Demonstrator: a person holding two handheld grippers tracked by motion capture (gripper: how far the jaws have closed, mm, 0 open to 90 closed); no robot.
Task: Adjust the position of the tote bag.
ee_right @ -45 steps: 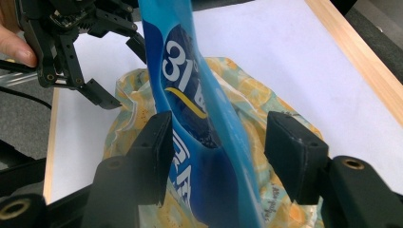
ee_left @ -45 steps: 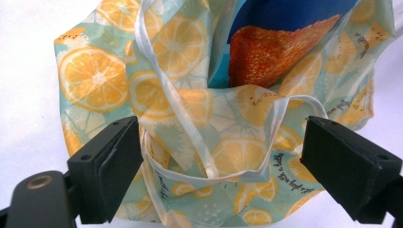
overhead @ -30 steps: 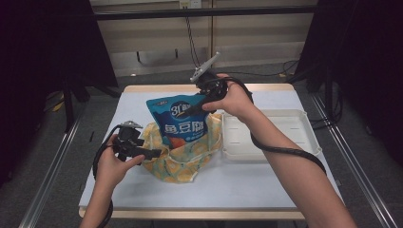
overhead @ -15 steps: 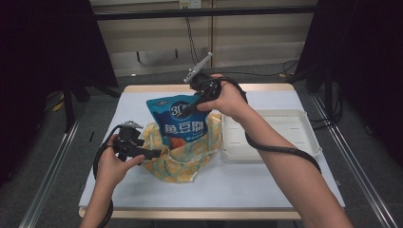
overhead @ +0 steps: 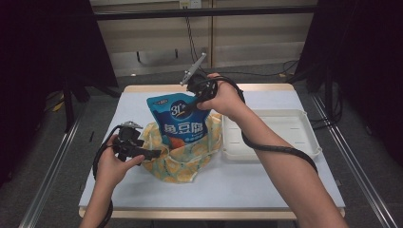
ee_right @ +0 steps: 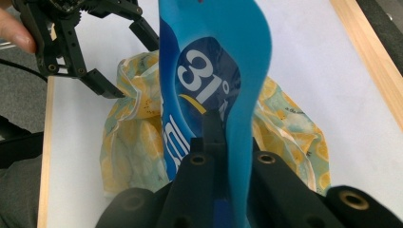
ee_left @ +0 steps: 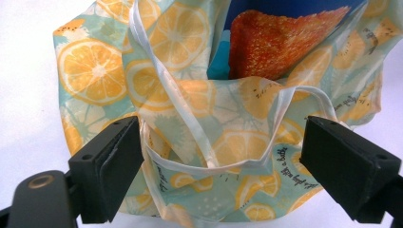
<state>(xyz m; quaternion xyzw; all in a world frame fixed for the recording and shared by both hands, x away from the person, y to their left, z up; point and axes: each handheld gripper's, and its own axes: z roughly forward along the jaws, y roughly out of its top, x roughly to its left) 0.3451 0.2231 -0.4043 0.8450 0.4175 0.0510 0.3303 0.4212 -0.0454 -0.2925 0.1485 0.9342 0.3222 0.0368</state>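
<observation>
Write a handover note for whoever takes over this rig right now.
Right claw: jaws have just been closing, now shut on the top edge of the blue snack pouch.
Left claw: open at the mouth of the lemon-print fabric bag, gripping nothing.
Pouch stands with its lower part inside the bag; the white plastic tray sits beside them on the table.
Done: pouch gripped, partly in the bag.
Left: whatever comes next with the pouch.

snack pouch [overhead: 179, 118]: 1 | lemon-print bag [overhead: 183, 159]: 1 | white tray [overhead: 271, 151]: 1 | claws: 2
</observation>
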